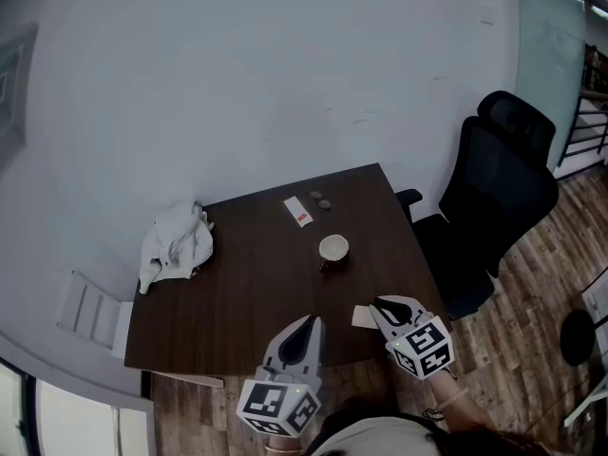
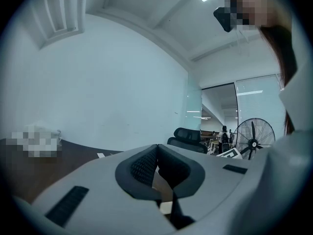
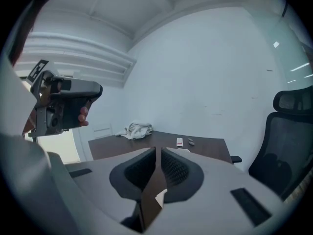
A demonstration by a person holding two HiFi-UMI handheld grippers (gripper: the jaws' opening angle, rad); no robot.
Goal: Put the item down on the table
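My right gripper is shut on a thin brown card that stands edge-on between its pads, with a white corner showing below. In the head view this gripper hangs over the near right edge of the dark brown table, and the pale card sticks out to the left of its tips. My left gripper hovers at the table's near edge, a little left of the right one. Its pads meet at the tips with nothing gripped. It also appears in the right gripper view, where the left gripper is held by a hand.
On the table lie a crumpled white cloth at the far left, a small round cup in the middle, a white packet with a red mark and two small dark bits. A black office chair stands right of the table.
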